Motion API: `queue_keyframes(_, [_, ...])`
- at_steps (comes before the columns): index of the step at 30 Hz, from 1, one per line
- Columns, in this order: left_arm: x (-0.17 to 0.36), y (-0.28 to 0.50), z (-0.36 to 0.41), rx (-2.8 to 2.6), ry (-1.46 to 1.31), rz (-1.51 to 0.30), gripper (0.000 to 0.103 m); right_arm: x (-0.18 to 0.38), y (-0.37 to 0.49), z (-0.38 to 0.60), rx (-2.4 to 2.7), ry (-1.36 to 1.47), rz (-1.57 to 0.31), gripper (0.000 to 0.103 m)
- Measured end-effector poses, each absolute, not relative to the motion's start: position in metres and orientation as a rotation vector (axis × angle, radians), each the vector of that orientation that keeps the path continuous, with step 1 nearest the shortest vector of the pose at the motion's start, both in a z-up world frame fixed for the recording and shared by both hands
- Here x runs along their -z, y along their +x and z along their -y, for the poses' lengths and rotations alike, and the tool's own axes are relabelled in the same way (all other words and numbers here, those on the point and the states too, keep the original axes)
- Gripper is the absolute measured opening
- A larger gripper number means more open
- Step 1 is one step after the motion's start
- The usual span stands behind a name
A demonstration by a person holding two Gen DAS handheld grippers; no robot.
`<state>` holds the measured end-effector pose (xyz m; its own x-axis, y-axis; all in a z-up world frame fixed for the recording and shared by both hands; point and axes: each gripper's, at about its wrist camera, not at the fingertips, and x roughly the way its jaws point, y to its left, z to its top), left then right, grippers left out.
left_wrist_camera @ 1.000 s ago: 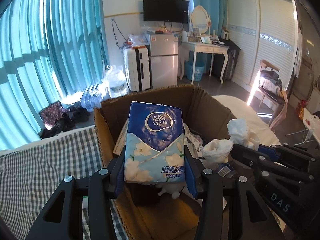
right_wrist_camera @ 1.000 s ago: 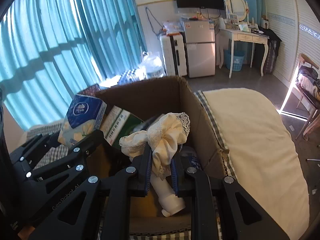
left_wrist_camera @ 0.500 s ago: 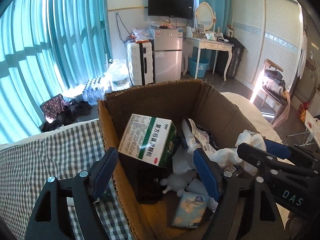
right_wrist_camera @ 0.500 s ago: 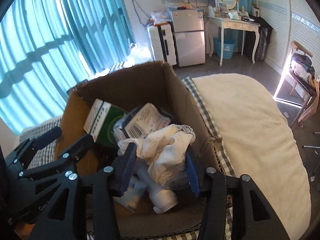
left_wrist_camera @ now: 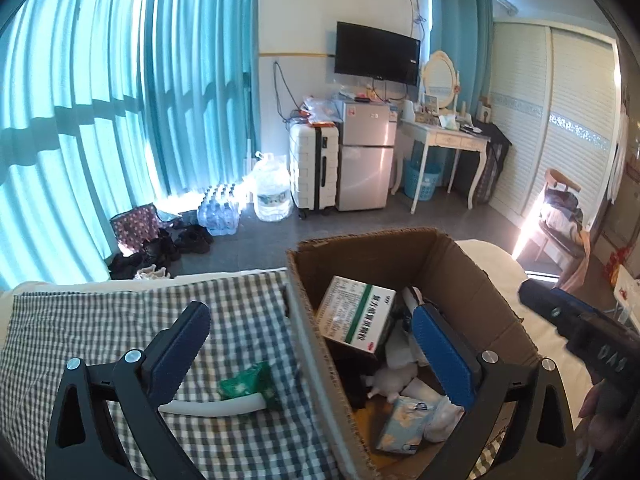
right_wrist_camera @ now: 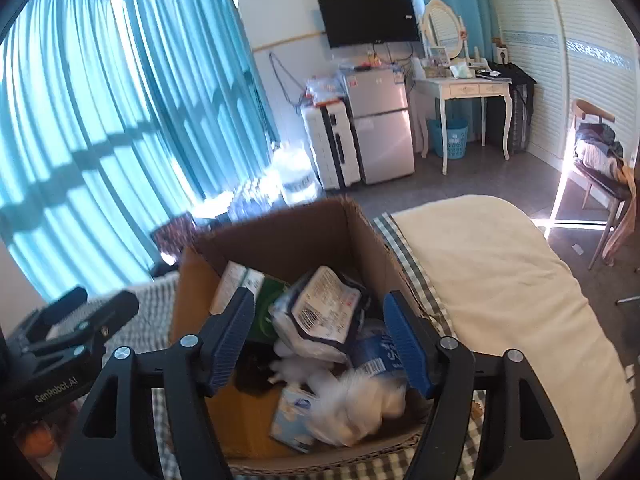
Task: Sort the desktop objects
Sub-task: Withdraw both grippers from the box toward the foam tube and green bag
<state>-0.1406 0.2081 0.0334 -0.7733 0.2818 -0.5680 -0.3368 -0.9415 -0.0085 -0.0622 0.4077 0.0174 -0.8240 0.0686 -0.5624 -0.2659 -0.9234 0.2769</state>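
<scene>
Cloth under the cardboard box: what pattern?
Grey-and-white checked cloth; clearest in the left wrist view.

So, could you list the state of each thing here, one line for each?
Left tool: open, empty.
Right tool: open, empty, above the box.
Box: open at the top, holding several items.
Green carton: tilted inside the box.
Tissue pack: lying on the box floor.
White cloth: in the box, blurred.
Green packet: outside the box, on the checked sheet.
</scene>
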Motion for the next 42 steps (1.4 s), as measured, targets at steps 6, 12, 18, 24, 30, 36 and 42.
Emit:
queue_keyframes(6, [-0.049,-0.135,-0.177,-2.737,-0.79,-0.112,0.103,-0.032,-0.057,-0.402,-2.829,-0.732,-0.569,0.096])
queue_keyframes(12, [-0.056,-0.124,-0.151,-2.785,-0.728,-0.126,0.103,-0.035,-0.06,-0.388,-2.835,-0.692,-0.489,0.102])
queue_keyframes(18, [-0.055,-0.117,-0.124,-2.833,-0.699,-0.172,0.103,-0.045,-0.061,-0.368,-2.875,-0.647,-0.4,0.103])
queue_keyframes(24, [-0.044,-0.114,-0.099,-2.845,-0.689,-0.256,0.103,-0.048,-0.063,-0.35,-2.962,-0.605,-0.408,0.103])
queue_keyframes(30, [-0.032,-0.113,-0.074,-2.839,-0.676,-0.186,0.103,-0.039,-0.076,-0.336,-2.992,-0.674,-0.494,0.103])
queue_keyframes(36, [-0.012,-0.123,-0.058,-2.836,-0.705,-0.162,0.103,-0.037,-0.08,-0.318,-3.038,-0.664,-0.539,0.103])
queue_keyframes(42, [0.013,-0.144,-0.031,-2.815,-0.791,-0.019,0.103,-0.028,-0.095,-0.292,-3.059,-0.715,-0.543,0.103])
